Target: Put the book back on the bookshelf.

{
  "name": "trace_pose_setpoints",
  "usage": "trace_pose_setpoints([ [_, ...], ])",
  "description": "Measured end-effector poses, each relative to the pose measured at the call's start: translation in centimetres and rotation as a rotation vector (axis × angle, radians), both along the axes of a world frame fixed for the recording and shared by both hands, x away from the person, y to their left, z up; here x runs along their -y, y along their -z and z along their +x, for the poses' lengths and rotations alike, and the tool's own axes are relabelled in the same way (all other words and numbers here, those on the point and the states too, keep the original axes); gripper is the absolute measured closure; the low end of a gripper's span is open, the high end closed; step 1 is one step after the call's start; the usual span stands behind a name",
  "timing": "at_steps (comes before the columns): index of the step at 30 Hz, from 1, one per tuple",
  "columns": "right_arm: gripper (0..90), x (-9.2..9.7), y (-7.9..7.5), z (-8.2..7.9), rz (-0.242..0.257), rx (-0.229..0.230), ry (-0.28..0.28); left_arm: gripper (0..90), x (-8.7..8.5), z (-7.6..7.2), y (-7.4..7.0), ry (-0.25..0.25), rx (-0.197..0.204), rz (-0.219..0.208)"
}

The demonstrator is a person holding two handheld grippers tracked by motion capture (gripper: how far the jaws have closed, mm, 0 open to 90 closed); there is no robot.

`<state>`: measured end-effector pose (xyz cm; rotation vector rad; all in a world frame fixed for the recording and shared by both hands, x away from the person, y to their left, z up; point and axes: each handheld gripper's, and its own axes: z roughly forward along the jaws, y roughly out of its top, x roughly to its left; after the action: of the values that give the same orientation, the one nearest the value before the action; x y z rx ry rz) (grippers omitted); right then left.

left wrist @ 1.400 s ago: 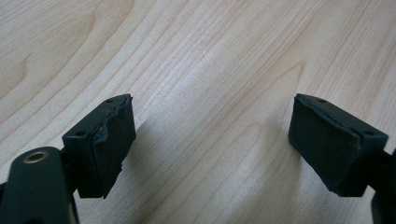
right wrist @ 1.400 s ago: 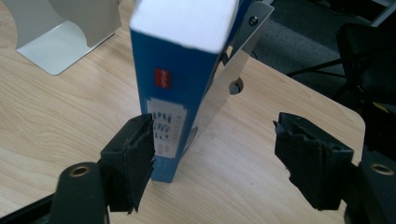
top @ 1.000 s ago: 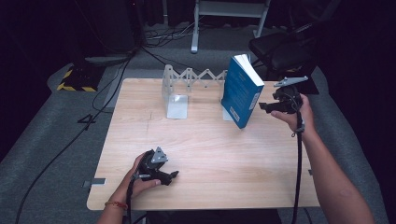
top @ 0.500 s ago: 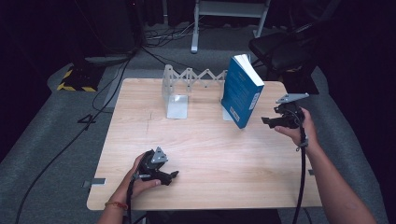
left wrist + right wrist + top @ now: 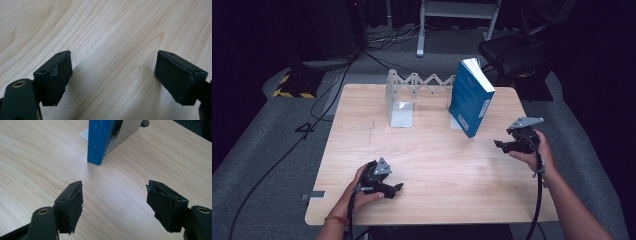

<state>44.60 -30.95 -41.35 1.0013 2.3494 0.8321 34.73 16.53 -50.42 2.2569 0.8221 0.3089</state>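
So my left gripper [image 5: 399, 187] is just parking on the near part of the table [image 5: 437, 165], jaws spread wide with nothing but bare wood grain between the pads [image 5: 58, 75]. It's not doing anything, same spot as a second ago.

The action is all on my right side. My right gripper [image 5: 499, 144] is coming down and back toward me, away from the blue book [image 5: 469, 97]. A second ago it was up level with the book's right edge, close to the cover; now it's sitting lower, near the right edge of the table, clearly apart from the book. Its jaws are also standing wide open and empty, and looking along them I'm seeing the book's spine [image 5: 98, 141] straight ahead, with open table between.

The book itself is standing on its lower edge, tilted, propped against the right end plate of the metal bookend rack [image 5: 419, 87] at the far side of the table. It hasn't shifted while I'm pulling off.

My read: the book is placed and staying put on its own, so I'm basically retreating after the drop-off. The rack's left end is sitting empty.
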Motion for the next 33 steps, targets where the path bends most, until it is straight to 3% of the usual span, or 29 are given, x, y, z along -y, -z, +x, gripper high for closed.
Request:
trace_pose_setpoints([
  [10, 29.2, 0.4, 1.8, -2.1, -0.022, 0.017, -0.074, 15.3, 0.0, 0.0, 0.0, 0.000, 0.000, 0.000],
  [20, 27.8, 1.7, 4.1, -4.6, -0.038, 0.022, -0.108, 15.3, 0.0, -0.1, 0.0, -0.007, -0.001, -0.001],
  [27, 23.8, 3.2, 5.9, -6.3, -0.003, -0.004, -0.128, 15.3, 0.0, -0.1, 0.0, -0.013, 0.000, 0.003],
  [33, 22.1, 5.2, 7.2, -8.3, 0.042, -0.011, -0.096, 15.3, 0.0, -0.2, 0.0, -0.013, 0.001, 0.003],
])
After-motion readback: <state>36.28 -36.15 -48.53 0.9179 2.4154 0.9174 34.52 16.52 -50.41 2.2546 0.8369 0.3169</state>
